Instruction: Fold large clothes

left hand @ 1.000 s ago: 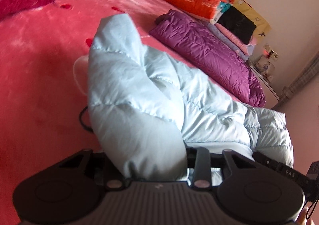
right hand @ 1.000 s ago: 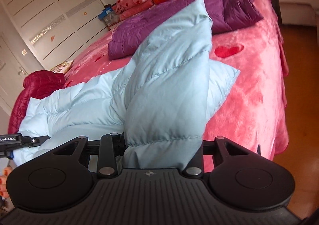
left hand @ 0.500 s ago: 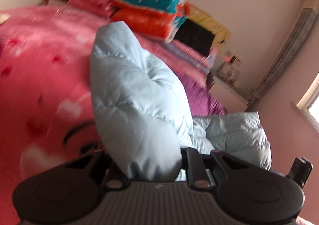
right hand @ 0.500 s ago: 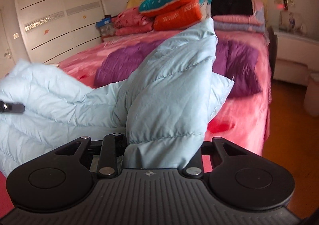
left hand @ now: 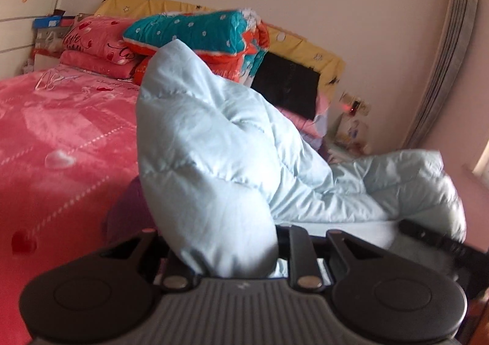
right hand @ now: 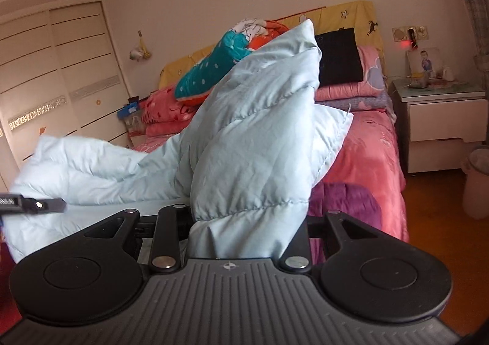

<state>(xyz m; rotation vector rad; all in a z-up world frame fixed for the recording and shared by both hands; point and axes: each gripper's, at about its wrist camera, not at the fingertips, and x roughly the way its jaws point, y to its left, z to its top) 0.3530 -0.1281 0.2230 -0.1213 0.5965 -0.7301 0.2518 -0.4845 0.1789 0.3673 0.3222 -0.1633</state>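
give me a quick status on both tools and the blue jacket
Left tool and right tool each shut on the light blue puffer jacket. Jacket stretched between them above the pink bed. Purple jacket lies below.

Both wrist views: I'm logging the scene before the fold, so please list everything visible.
puffer jacket: one, light blue, held up over the bed between both grippers
purple jacket: one, on the bed under the blue one
bed cover: one, pink with hearts
folded quilts: a stack, teal, orange and pink, at the headboard
black item: one, against the yellow headboard
nightstand: one, white, beside the bed
wardrobe: one, white, far wall
left gripper: black, shut on the puffer jacket
right gripper: black, shut on the puffer jacket
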